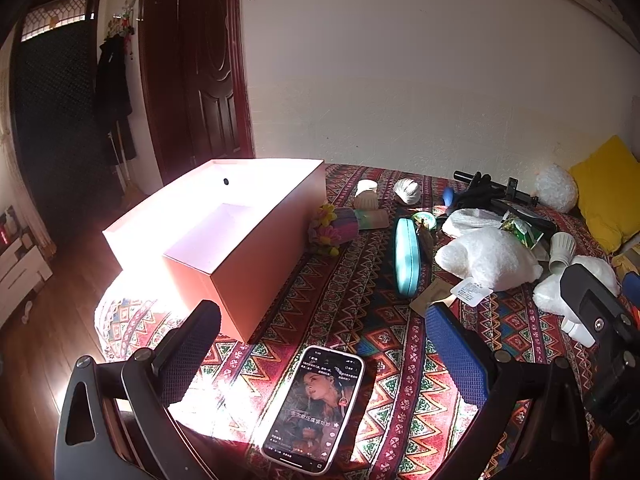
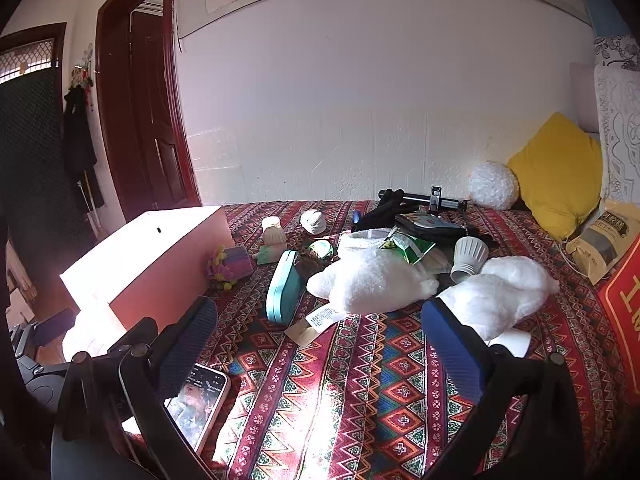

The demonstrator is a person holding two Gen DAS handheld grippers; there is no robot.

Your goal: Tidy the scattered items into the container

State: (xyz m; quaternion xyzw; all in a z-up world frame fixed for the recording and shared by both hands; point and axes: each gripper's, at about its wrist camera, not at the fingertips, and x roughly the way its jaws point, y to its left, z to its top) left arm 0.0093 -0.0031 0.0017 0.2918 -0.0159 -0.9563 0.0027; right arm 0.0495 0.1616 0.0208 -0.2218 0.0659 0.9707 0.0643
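An open pink box (image 1: 256, 248) (image 2: 160, 264) stands at the left of the patterned bedspread (image 1: 360, 320), with nothing seen inside. Scattered to its right lie a teal case (image 1: 406, 256) (image 2: 283, 286), a white plush toy (image 1: 484, 258) (image 2: 372, 280), a second white plush (image 2: 496, 292), a white bulb (image 1: 562, 250) (image 2: 469, 258), a colourful flowered pouch (image 1: 334, 230) (image 2: 234, 262) and a green snack bag (image 2: 408, 246). A lit phone (image 1: 316, 408) (image 2: 198, 402) lies near the front. My left gripper (image 1: 324, 344) is open above the phone. My right gripper (image 2: 320, 328) is open, holding nothing.
A yellow cushion (image 2: 560, 176) and white pompom (image 2: 493, 185) sit at the back right, with a black tripod (image 2: 420, 200) behind the pile. A paper bag (image 2: 604, 240) and red box (image 2: 624, 304) flank the right edge. A dark wooden door (image 1: 200, 64) stands left.
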